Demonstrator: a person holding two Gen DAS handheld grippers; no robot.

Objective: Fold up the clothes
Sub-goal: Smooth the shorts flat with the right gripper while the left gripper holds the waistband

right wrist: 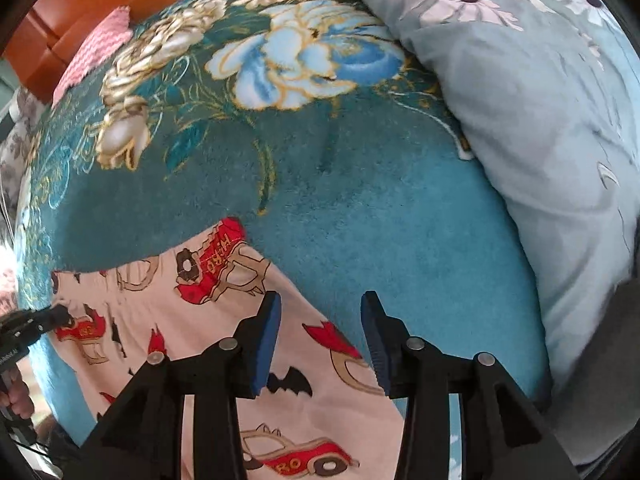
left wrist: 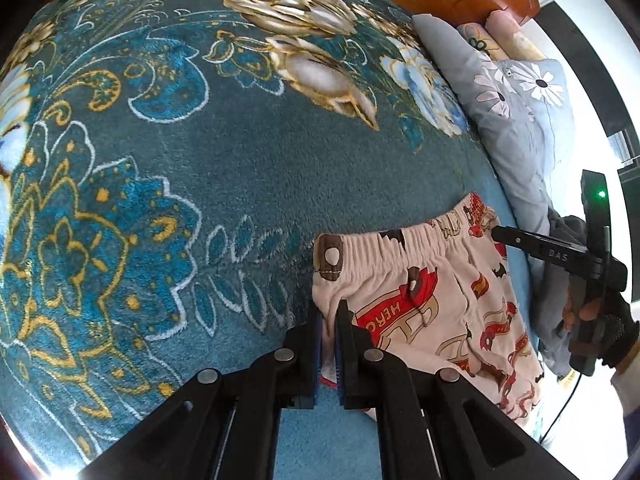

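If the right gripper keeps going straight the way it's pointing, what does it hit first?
Probably the edge of the cartoon-print shorts beneath the open right gripper, or the teal floral blanket beside it; depth is unclear.

shorts [right wrist: 224, 344] cut off below, pillow [right wrist: 540, 120] blurred

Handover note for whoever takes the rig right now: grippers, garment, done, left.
Left gripper: shut on the edge of the cream car-print shorts below the elastic waistband.
Right gripper: open, over the shorts' other edge, pads not pressing on the cloth.
Shorts lie flat on the teal floral fleece blanket, beside the grey daisy-print pillow.
Done: laid out, no fold visible.
Left: probably regrip with the right, then fold.
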